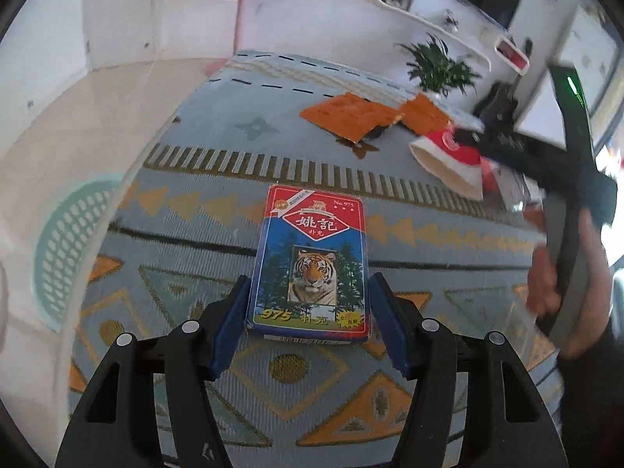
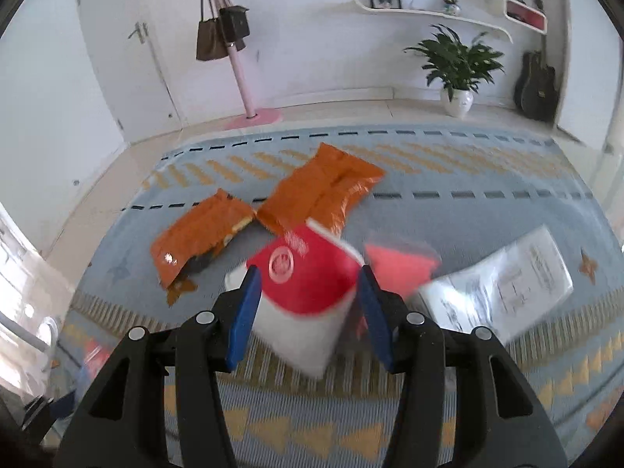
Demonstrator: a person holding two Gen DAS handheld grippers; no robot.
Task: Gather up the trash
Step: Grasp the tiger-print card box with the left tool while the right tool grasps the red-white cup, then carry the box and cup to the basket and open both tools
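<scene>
The left gripper (image 1: 308, 308) pinches a playing-card box (image 1: 310, 269) between its blue pads above the patterned rug (image 1: 187, 241). The right gripper (image 2: 308, 308) clamps a red-and-white paper cup (image 2: 308, 292). Beyond it, two orange snack wrappers (image 2: 319, 191) lie on the rug, a clear plastic bag (image 2: 503, 288) to the right.

Both cameras sit low and close over the patterned rug (image 1: 218, 241), each looking forward between its own gripper's fingers toward the far white wall. Both views share the orange wrappers (image 2: 273, 214), potted plant (image 2: 458, 64) and wall shelf (image 2: 429, 11).
</scene>
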